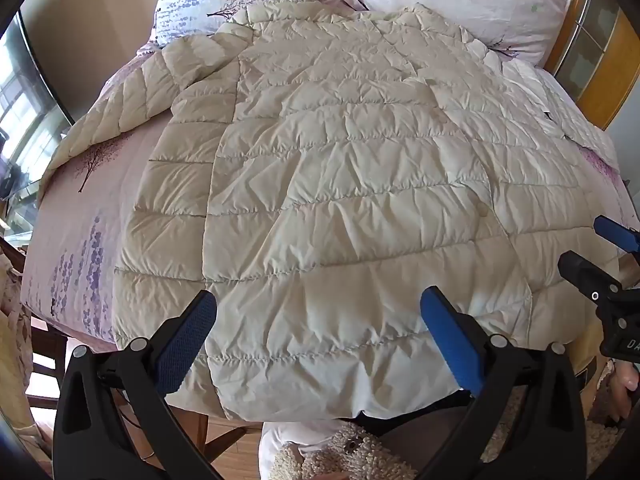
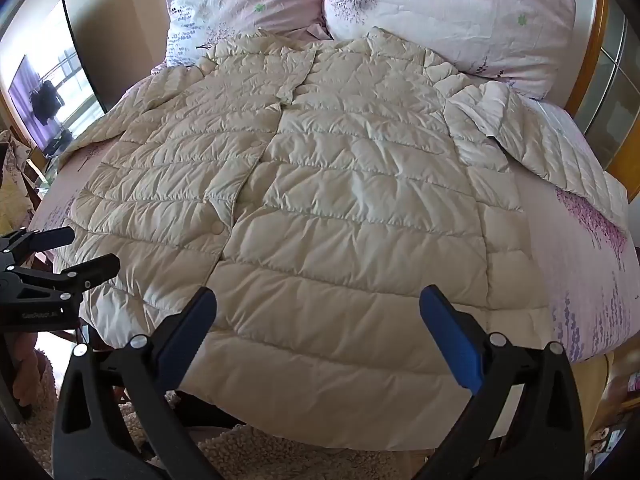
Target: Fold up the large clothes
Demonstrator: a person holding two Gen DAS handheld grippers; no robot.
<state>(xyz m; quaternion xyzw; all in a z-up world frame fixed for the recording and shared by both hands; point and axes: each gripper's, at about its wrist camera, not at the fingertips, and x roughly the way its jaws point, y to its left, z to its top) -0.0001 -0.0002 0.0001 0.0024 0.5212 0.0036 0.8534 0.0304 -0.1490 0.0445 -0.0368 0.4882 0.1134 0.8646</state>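
Note:
A cream quilted down jacket point(image 1: 340, 184) lies spread flat on the bed, front up and snapped shut, collar toward the pillows; it also shows in the right wrist view point(image 2: 320, 200). Its hem hangs over the near bed edge. One sleeve point(image 1: 120, 108) lies out to the left, the other sleeve point(image 2: 540, 140) out to the right. My left gripper point(image 1: 318, 312) is open and empty above the hem's left half. My right gripper point(image 2: 318, 312) is open and empty above the hem's right half. Each gripper shows at the edge of the other's view.
The bed has a pink floral sheet point(image 1: 80, 208). Two floral pillows point(image 2: 440, 12) lie at the head. A wooden headboard point(image 1: 600, 60) stands at the right. A television point(image 2: 48, 80) stands at the left. Wooden floor point(image 1: 224, 448) lies below the bed edge.

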